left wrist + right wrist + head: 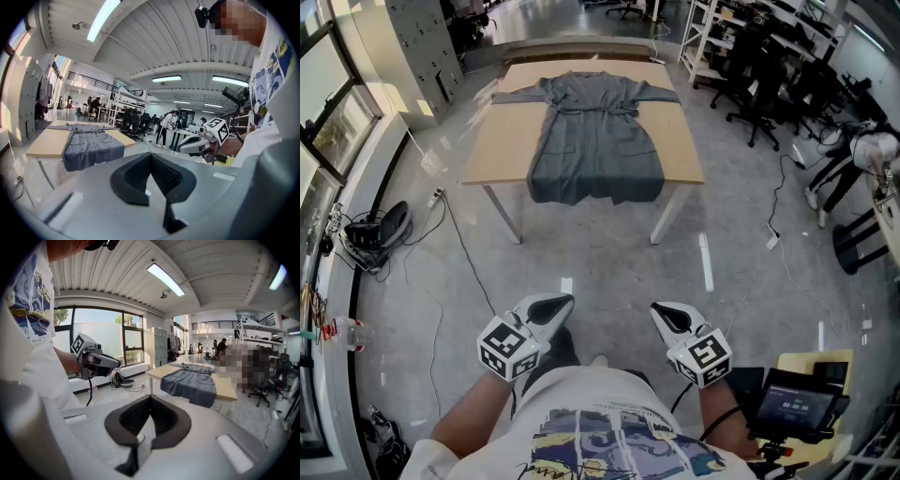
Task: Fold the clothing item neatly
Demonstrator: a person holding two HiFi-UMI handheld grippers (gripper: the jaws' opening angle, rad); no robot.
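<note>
At waist, far from garment (595, 141): left gripper (561, 302), right gripper (659, 311) pointing forward, jaws together, empty

A: How much of the tabletop (506, 141) shows in the head view?
B: Its middle lies under the grey garment (595, 141), whose hem hangs over the near edge and hides it there; the far legs are out of sight.
A: And the screen (795, 405) at lower right?
B: Its print is too small to read, and the person's shirt (609, 445) runs off the bottom edge.
</note>
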